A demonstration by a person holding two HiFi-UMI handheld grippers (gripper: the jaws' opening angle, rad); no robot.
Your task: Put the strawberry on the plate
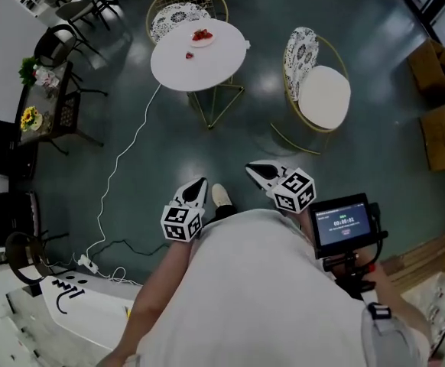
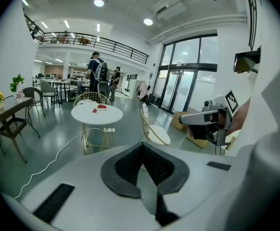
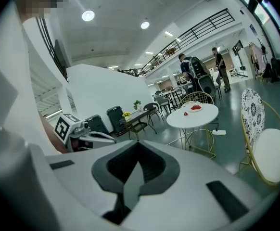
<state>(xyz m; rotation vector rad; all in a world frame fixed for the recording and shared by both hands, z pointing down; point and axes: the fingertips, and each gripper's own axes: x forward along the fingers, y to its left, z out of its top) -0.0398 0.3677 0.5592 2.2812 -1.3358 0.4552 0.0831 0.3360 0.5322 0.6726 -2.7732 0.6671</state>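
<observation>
Since both grippers are held close against the person's body, nothing of the task lies within reach of either pair of jaws.

- Left gripper (image 1: 198,183): jaws pressed together with nothing between them; aimed ahead and a little down toward the floor.
- Right gripper (image 1: 251,169): jaws likewise closed on nothing; near the left one, on its right.
- Shoe (image 1: 221,196): between the two grippers, below the level of the jaws.
- White cable (image 1: 123,159): on the floor, ahead and to the left of the left jaws, running toward the table.
- Gold wire chair (image 1: 323,96), white cushion: ahead and to the right of the right jaws.
- Round white table (image 1: 207,71): well ahead of both pairs of jaws, on gold wire legs.
- Strawberry (image 1: 190,55): loose on the tabletop, far beyond the jaws, apart from the plate.
- Plate (image 1: 200,44): just past the strawberry as seen from the jaws, already carrying red fruit.

Hazards, as judged:
- Closed jaws arriving at the fruit would knock it and could roll it off the table, so they need spreading first.
- Too firm a pinch would bruise the soft flesh.
- The cable could catch a foot on the way.
- The chair crowds the right side.
</observation>
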